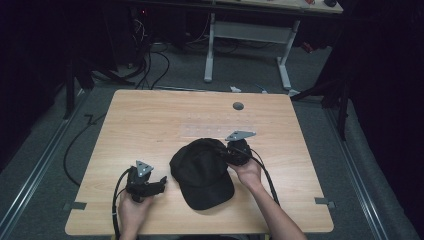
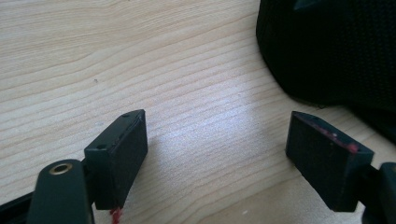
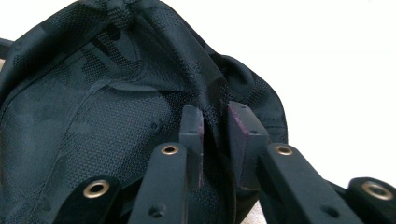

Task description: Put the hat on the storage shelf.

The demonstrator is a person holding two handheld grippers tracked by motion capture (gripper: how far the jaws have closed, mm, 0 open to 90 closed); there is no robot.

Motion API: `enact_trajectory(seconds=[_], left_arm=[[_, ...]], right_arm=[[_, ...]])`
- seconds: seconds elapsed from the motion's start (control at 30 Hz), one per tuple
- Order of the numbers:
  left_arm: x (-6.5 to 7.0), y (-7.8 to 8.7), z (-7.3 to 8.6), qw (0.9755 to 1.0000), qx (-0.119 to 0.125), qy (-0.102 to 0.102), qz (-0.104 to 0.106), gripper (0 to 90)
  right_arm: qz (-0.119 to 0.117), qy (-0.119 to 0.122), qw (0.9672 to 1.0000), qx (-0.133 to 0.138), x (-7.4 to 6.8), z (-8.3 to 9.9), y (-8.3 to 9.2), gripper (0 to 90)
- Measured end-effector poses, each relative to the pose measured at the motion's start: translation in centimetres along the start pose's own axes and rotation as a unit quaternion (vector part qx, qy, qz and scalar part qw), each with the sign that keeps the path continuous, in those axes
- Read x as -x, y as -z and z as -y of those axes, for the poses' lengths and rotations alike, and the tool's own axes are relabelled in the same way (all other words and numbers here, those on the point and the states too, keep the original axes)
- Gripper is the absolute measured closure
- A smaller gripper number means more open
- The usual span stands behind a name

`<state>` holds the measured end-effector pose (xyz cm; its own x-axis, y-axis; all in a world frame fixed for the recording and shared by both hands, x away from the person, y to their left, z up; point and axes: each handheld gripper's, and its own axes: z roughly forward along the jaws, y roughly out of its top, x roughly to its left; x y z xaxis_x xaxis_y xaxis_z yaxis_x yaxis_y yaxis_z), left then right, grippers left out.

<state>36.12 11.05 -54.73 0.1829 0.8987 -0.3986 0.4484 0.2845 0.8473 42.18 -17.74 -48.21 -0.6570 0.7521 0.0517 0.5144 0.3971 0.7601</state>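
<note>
Right claw [image 3: 215, 122] pinches a fold of the black cap [image 3: 93, 116]; left claw [image 2: 217, 154] gapes over bare bench [image 2: 93, 56], cap to its right.

A black mesh-fabric baseball cap [image 1: 202, 172] with a faint camouflage pattern lies crown-up on the near middle of the light wooden table, its stiff brim pointing toward the person's edge, while a fold of its crown cloth on the right side is bunched and creased upward.

We record two black grippers, left gripper [image 1: 159, 184] and right gripper [image 1: 223, 152], each with grey three-cornered plate, trailing black cable, brass-ringed screw holes and red-smeared jaws.
</note>
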Motion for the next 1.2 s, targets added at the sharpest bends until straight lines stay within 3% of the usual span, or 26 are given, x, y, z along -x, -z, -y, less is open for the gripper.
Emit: enact_trajectory(seconds=[0.3, 0.73, 0.87, 1.2], left_arm=[[0.0, 0.0, 0.0, 1.0, 0.0, 0.0, 0.0, 20.9], [0.0, 0.0, 0.0, 1.0, 0.0, 0.0, 0.0, 21.0], [0.0, 0.0, 0.0, 1.0, 0.0, 0.0, 0.0, 21.1], [-0.1, 0.1, -0.1, 1.0, 0.002, 0.006, 0.0, 22.5]], right_arm=[[-0.013, 0.02, 0.9997, -0.001, 0.2, 0.3, 0.5, 85.7], [-0.029, 0.028, 0.9992, 0.0, 0.2, 0.6, 1.5, 86.8], [-0.048, 0.034, 0.9982, 0.012, 0.2, 0.6, 2.6, 87.0], [-0.071, 0.043, 0.9954, 0.047, 0.0, -0.1, 5.2, 87.1]])
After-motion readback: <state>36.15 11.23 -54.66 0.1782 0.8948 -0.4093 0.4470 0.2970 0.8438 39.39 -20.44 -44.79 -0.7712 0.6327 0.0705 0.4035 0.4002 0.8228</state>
